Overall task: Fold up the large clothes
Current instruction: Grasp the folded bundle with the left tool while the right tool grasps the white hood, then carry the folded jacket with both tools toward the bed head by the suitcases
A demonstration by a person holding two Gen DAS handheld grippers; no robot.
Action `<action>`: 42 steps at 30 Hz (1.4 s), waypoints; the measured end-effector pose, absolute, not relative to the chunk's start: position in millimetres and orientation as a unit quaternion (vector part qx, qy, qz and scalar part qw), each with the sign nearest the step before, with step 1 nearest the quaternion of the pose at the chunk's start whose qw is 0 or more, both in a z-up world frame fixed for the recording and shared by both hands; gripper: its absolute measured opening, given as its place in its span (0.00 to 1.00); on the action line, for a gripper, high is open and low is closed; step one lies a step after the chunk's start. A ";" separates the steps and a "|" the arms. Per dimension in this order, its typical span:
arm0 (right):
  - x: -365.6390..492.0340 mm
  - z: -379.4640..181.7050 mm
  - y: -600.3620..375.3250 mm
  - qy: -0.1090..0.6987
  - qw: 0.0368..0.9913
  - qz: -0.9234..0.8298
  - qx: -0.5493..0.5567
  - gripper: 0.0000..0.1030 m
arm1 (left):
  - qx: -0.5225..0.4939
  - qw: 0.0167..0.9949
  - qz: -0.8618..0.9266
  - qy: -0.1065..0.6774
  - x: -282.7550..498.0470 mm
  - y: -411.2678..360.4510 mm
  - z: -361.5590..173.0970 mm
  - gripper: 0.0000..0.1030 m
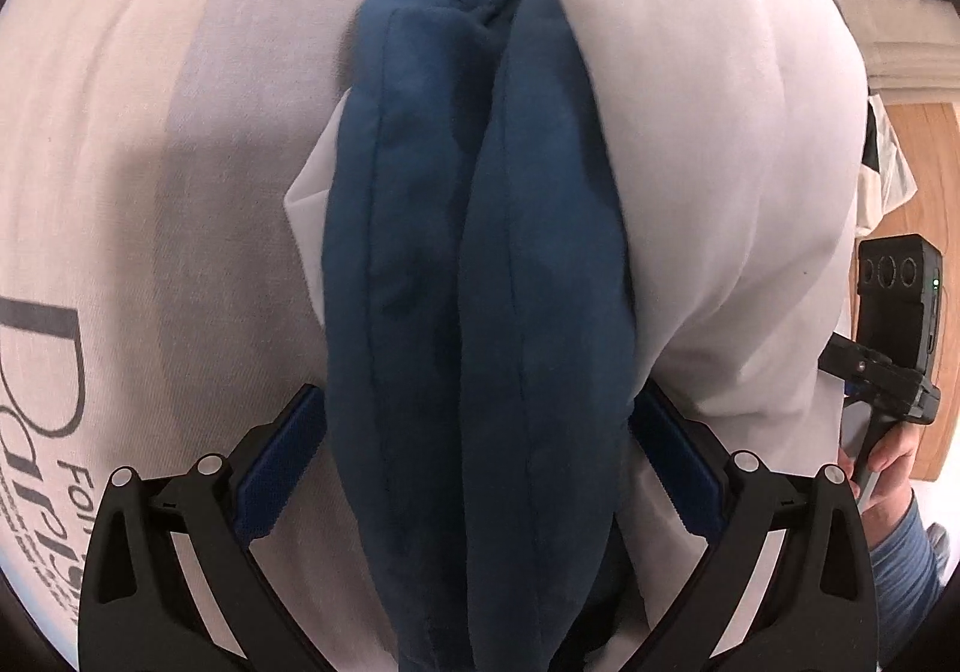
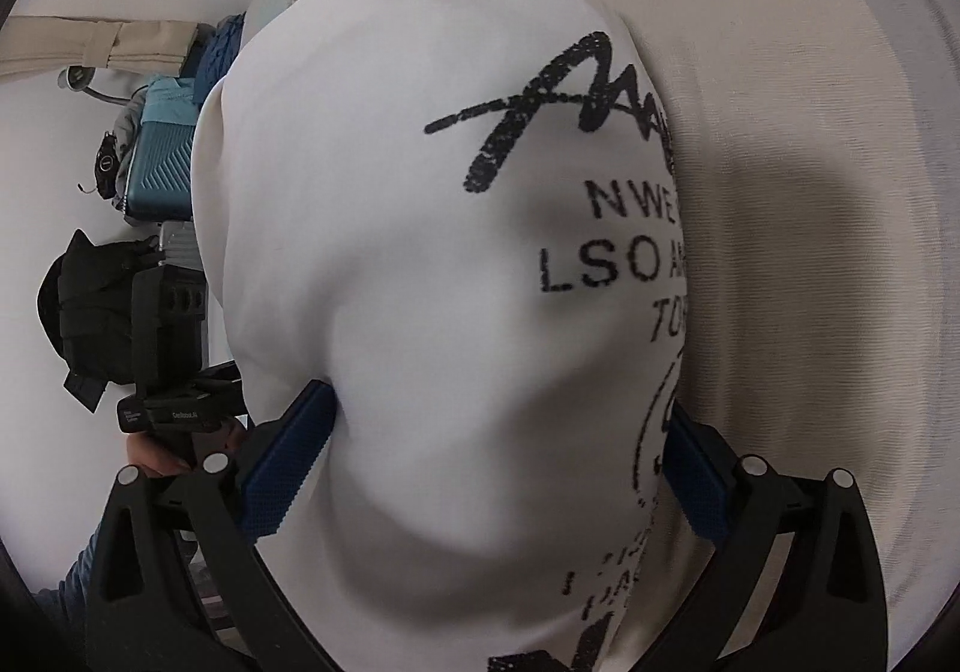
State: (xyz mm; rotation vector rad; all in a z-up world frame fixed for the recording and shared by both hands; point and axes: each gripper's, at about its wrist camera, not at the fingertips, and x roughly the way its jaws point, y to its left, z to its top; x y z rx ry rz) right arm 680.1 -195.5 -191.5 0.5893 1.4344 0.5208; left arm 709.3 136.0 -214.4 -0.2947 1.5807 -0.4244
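A bulky white garment (image 1: 708,162) with a dark blue padded part (image 1: 480,192) hangs bunched between the blue pads of my left gripper (image 1: 480,396), which is shut on it. In the right wrist view the same white garment (image 2: 420,282) shows black printed lettering (image 2: 600,228), and my right gripper (image 2: 497,399) is shut on that thick fold. The cloth hides the inner faces of both pairs of fingers. The two grippers hold the bundle side by side, close together.
Beneath lies pale cloth with large dark lettering (image 1: 54,372). The other gripper (image 1: 894,348) and a hand (image 1: 888,462) sit at the right, with wood (image 1: 924,228) and folded beige cloth (image 1: 900,42) beyond. A teal suitcase (image 2: 165,156) and black bag (image 2: 90,306) stand left.
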 end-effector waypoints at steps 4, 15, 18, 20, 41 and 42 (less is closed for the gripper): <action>674.1 -189.0 -201.4 0.633 0.689 0.232 0.266 0.70 | -0.137 0.673 -0.210 0.696 713.0 125.2 -207.8 0.70; 673.3 -192.4 -207.0 0.641 0.690 0.222 0.252 0.68 | -0.126 0.687 -0.188 0.690 712.8 115.5 -214.5 0.81; 673.1 -200.0 -204.5 0.646 0.681 0.217 0.266 0.65 | -0.111 0.695 -0.181 0.687 709.5 106.9 -212.9 0.76; 672.0 -195.9 -204.0 0.641 0.686 0.223 0.264 0.55 | -0.118 0.691 -0.198 0.685 710.7 101.9 -207.4 0.56; 645.3 -96.9 -184.5 0.570 0.740 0.261 0.243 0.39 | -0.079 0.748 -0.220 0.621 681.0 91.6 -117.7 0.16; 643.3 -89.3 -182.3 0.565 0.744 0.265 0.239 0.39 | -0.078 0.752 -0.219 0.617 677.4 91.9 -110.8 0.16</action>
